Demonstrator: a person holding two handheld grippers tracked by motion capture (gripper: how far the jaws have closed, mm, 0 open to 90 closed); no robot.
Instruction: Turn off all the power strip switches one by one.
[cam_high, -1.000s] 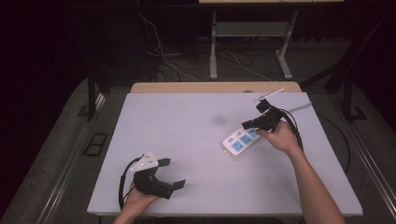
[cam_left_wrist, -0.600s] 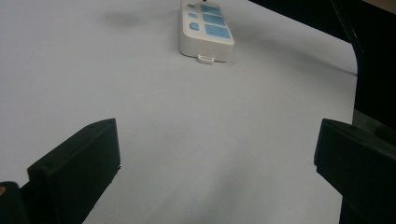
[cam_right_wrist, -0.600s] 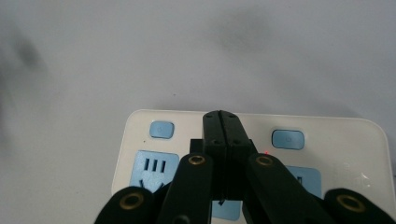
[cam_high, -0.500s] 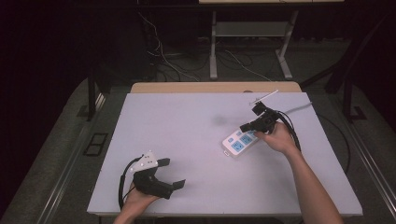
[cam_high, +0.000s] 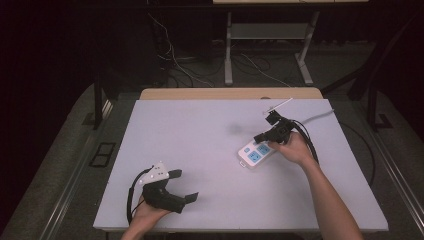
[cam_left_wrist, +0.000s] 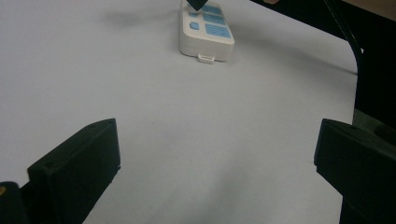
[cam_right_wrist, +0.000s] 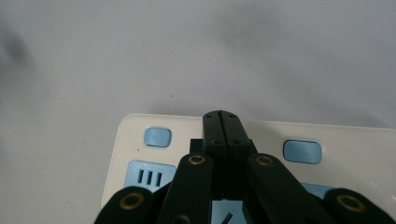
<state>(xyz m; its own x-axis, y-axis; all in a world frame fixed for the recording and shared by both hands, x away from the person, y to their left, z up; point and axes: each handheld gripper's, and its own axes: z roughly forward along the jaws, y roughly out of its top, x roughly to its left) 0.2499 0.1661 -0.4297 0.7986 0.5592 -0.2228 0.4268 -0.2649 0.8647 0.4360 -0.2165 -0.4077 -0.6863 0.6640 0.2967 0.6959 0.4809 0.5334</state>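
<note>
— What's the power strip (cam_high: 256, 154) like, and where is it?
— White, with blue socket faces and small blue buttons, lying flat on the bench (cam_high: 210, 135) toward its right edge.
— The right hand-held gripper (cam_right_wrist: 221, 122)?
— Jaws pressed together, tips over the strip between two buttons.
— The left hand-held gripper (cam_high: 184, 185)?
— Jaws spread wide, empty, near the front-left corner.

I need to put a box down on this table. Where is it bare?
The whole far-left half of the table is bare, and so is the middle strip between the left gripper and the power strip. It is crowded at the right, where the right gripper sits on the strip.
</note>
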